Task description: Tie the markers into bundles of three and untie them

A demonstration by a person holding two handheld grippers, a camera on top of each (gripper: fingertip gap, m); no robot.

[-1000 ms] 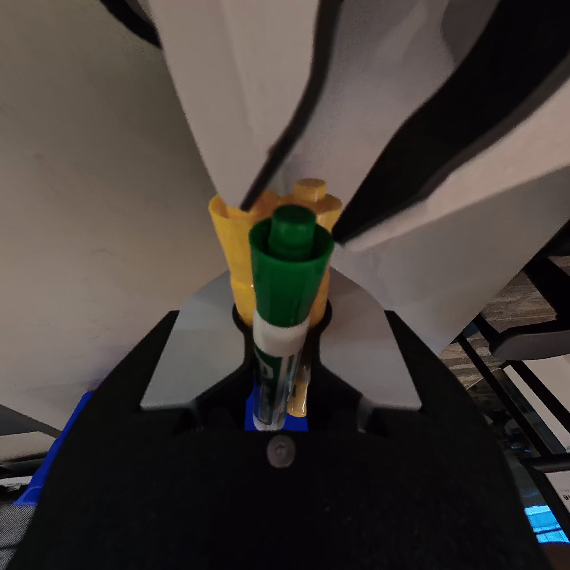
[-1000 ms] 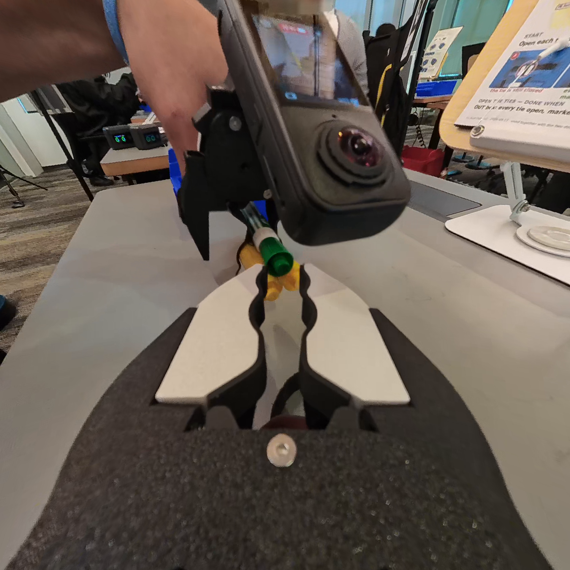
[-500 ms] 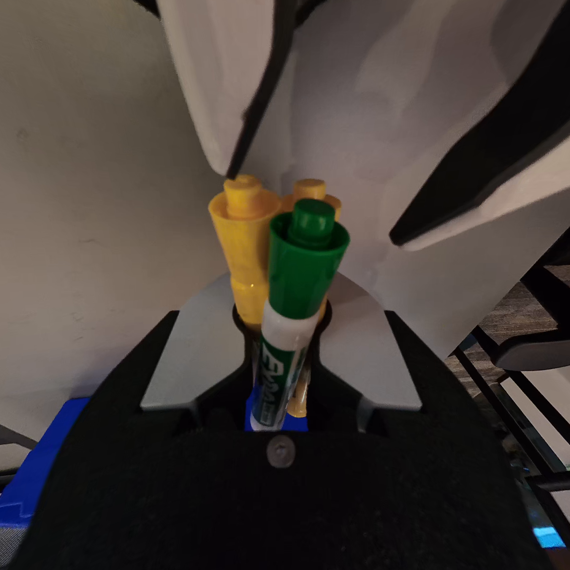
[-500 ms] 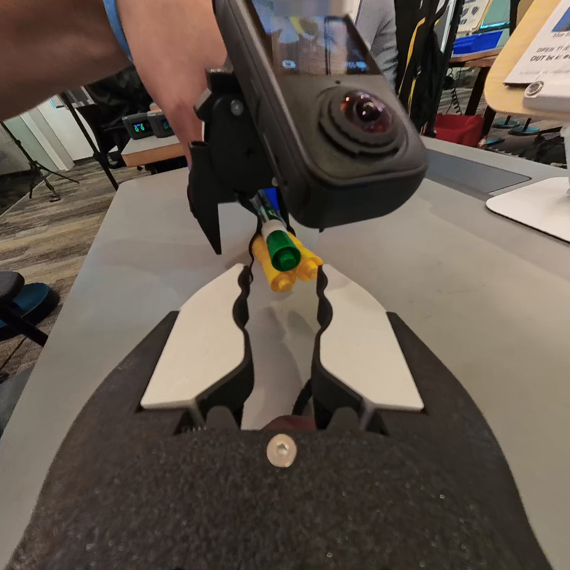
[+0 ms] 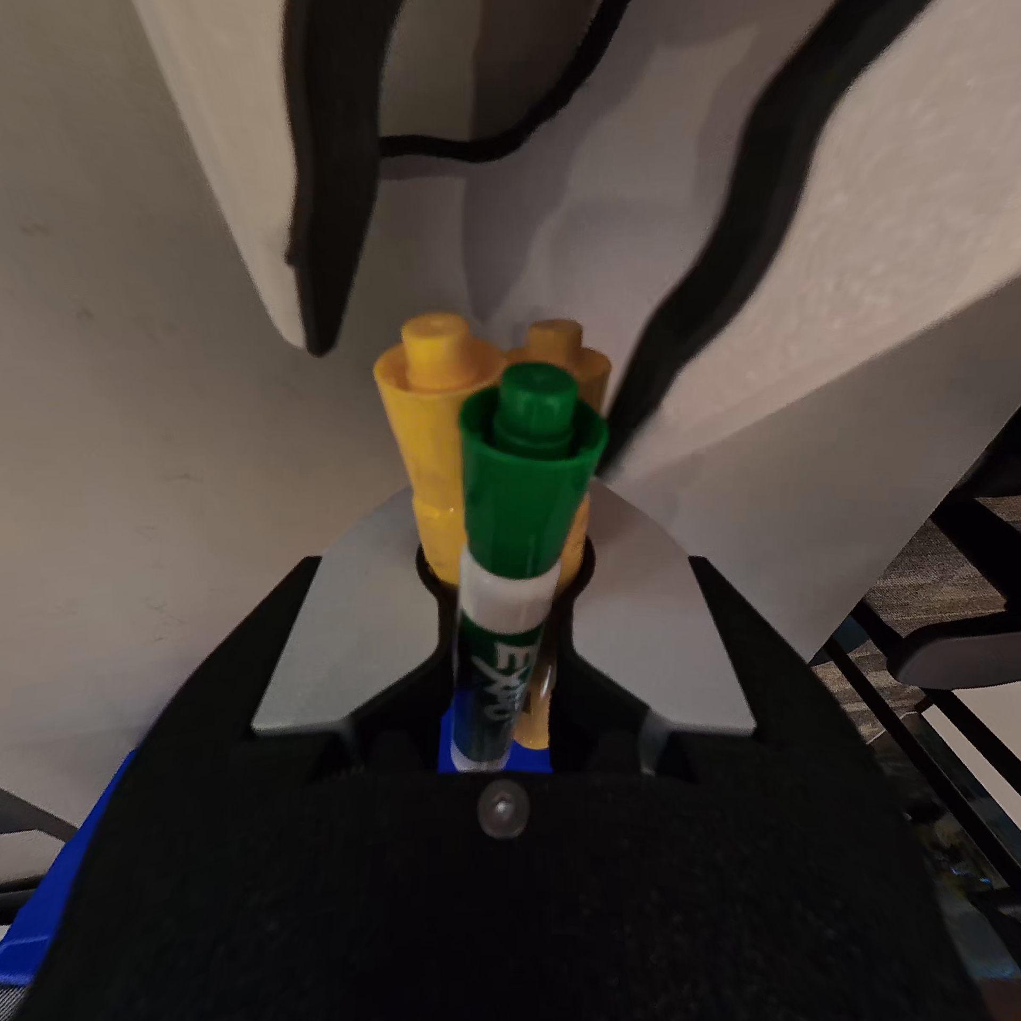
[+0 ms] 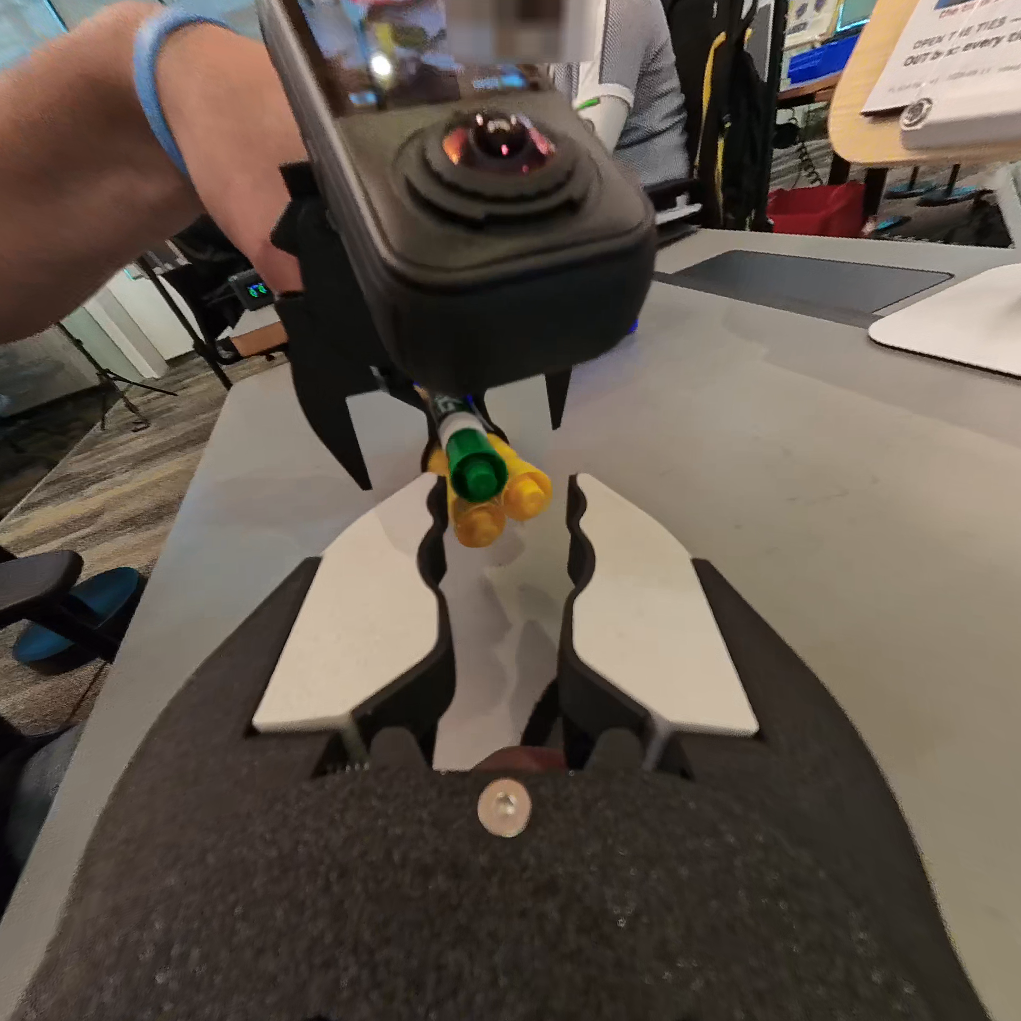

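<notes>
Pinching three markers together, the left claw (image 5: 505, 552) holds them caps forward: green marker (image 5: 525, 469) in front, two yellow markers (image 5: 436, 436) behind it. The bundle hangs above the grey counter (image 6: 773, 497), caps just beyond the right claw (image 6: 503, 491), whose fingers (image 6: 375, 596) are spread with nothing between them. A hand (image 6: 243, 182) with a blue wristband (image 6: 154, 83) carries the left tool.
</notes>
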